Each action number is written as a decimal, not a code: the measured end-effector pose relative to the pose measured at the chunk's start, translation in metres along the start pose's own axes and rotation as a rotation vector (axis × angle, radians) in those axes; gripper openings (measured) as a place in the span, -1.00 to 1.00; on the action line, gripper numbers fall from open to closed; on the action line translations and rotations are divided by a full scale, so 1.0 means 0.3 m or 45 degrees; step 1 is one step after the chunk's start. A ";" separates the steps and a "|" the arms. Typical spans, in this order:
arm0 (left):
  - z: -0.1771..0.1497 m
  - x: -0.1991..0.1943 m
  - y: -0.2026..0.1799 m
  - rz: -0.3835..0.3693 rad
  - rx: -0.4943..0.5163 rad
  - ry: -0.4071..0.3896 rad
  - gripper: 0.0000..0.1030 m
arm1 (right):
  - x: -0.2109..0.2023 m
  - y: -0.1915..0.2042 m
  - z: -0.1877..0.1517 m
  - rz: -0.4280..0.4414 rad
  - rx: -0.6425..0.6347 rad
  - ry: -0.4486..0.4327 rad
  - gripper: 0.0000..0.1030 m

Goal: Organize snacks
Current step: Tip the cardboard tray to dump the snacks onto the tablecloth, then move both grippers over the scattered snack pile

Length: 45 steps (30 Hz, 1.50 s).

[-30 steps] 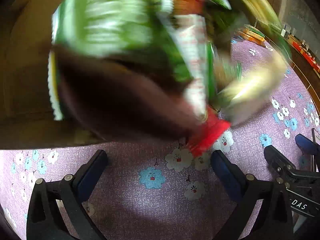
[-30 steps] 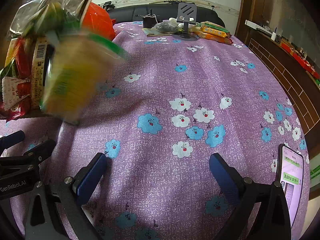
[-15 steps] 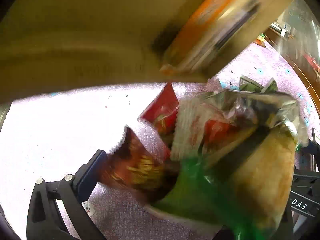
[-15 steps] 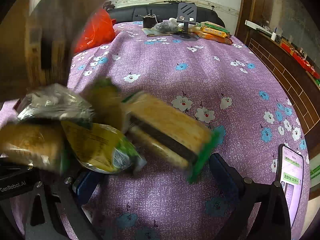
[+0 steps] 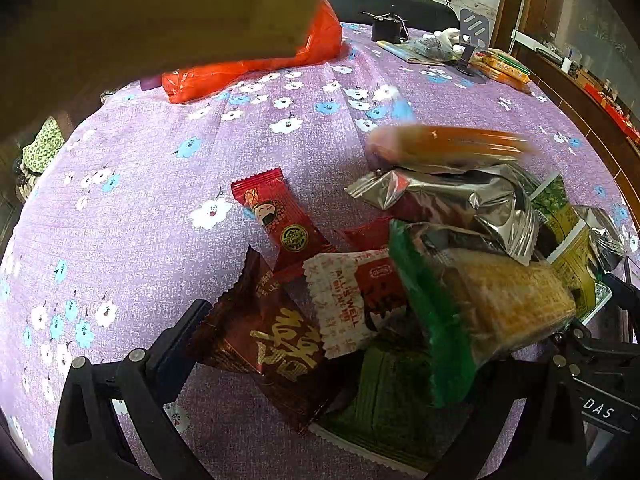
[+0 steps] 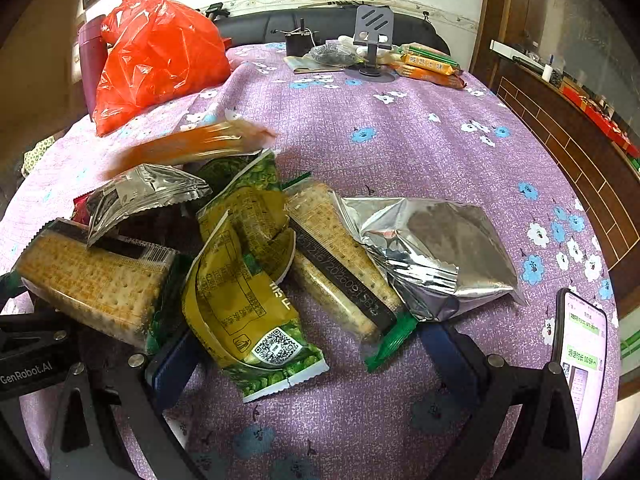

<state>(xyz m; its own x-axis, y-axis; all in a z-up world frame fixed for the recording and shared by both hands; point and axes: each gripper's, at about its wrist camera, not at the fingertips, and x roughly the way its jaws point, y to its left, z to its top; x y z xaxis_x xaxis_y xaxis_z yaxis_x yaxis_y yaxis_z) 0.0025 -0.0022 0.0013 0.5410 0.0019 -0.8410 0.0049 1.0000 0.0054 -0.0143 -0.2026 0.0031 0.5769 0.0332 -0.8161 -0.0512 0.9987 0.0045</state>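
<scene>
1. The bench [image 6: 400,152], under a purple flowered cloth, carried a loose heap of snack packets across its near left part, just ahead of both tools, with an orange plastic bag [image 6: 156,56] far behind and a phone [image 6: 580,360] at the near right edge.
2. The silver foil pouch [image 6: 436,248] lay at the right of the heap; it looked puffed, light and slippery, best taken by a crimped end seam.
3. The two cracker packs [image 6: 100,280], clear-wrapped with green ends, seemed stiff but brittle; a gentle hold across the flat faces would suit them.
4. The yellow-green packets [image 6: 244,292] looked crumpled and soft, easy to pinch anywhere.
5. The brown wrapper [image 5: 272,344] and red candy packet [image 5: 280,224] lay on the heap's left side, small, light and flat.
6. An orange packet [image 6: 188,148] showed only as a blur above the heap's far side.
7. The right tool [image 6: 312,356] stood wide open and empty, the yellow-green packets and one cracker pack lying between its fingers.
8. The left tool [image 5: 340,360] was also spread wide, gripping nothing, though packets overlapped its fingers.
</scene>
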 end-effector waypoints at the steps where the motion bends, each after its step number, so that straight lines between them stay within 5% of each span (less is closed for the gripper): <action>1: -0.008 -0.009 0.010 0.000 0.000 0.000 1.00 | 0.000 0.000 0.000 0.000 0.000 0.000 0.99; 37: -0.007 -0.008 0.005 0.000 -0.001 -0.001 1.00 | 0.002 0.003 -0.001 -0.007 0.006 -0.001 0.99; 42: -0.015 -0.022 -0.002 -0.031 0.051 0.071 1.00 | -0.022 -0.013 -0.015 0.092 -0.090 0.051 0.99; 45: -0.051 -0.056 0.019 -0.096 0.086 0.111 1.00 | -0.074 -0.030 -0.052 0.242 -0.150 0.072 0.92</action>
<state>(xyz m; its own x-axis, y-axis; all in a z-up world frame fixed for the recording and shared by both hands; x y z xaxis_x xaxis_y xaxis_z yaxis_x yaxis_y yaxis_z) -0.0195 0.0037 0.0073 0.4621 -0.0693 -0.8841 0.1010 0.9946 -0.0252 -0.0394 -0.2130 0.0120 0.5015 0.2146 -0.8381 -0.2509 0.9632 0.0965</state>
